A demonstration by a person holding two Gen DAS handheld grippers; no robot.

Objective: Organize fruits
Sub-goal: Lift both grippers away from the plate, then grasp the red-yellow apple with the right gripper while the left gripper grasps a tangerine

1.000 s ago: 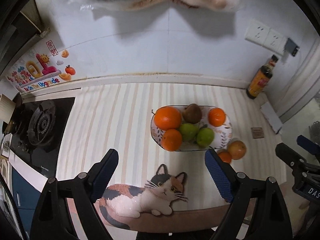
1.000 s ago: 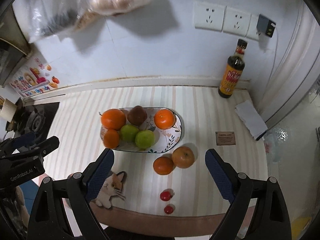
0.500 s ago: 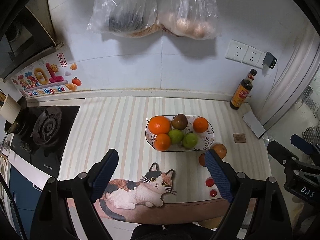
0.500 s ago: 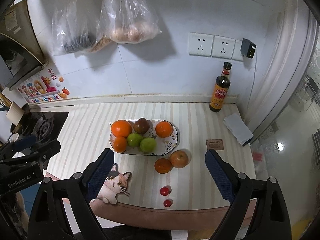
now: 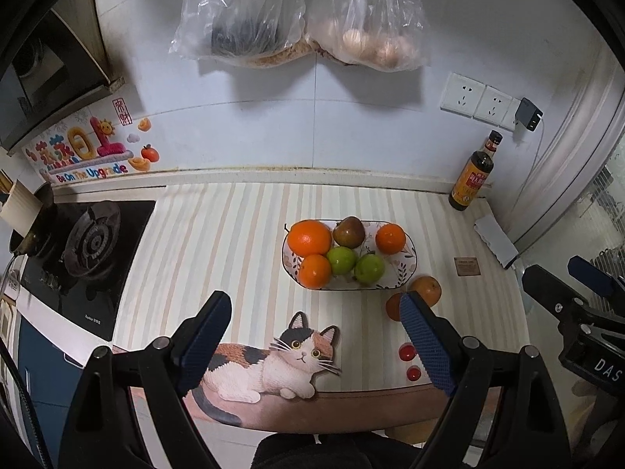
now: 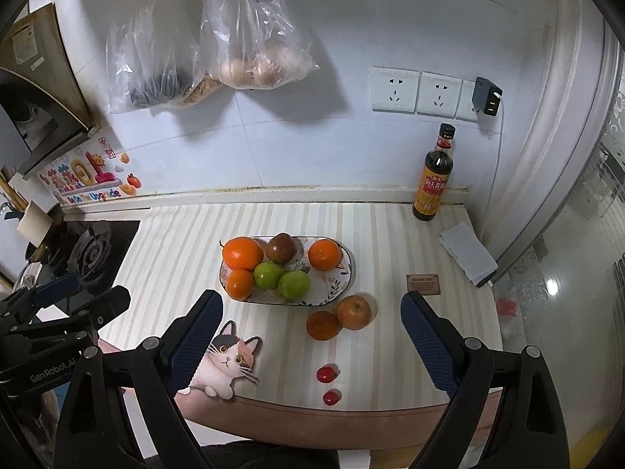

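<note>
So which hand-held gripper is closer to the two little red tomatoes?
Right. The right hand-held gripper hangs open just above the tomatoes; the left hand-held gripper is farther left, over the cat mat.

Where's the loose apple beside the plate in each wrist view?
Left wrist: apple lower right of centre, just right of the plate, partly behind the gripper's right finger.
Right wrist: apple just below centre, off the plate's right end, fully visible.
Shared landmark: sauce bottle.

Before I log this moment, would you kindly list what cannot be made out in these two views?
- Left wrist view: the orange beside the plate is half hidden by the left gripper finger.
- Both views: the hanging bags' contents blur behind plastic.
- Right wrist view: the sauce bottle label and small brown card are too small to read.
</note>
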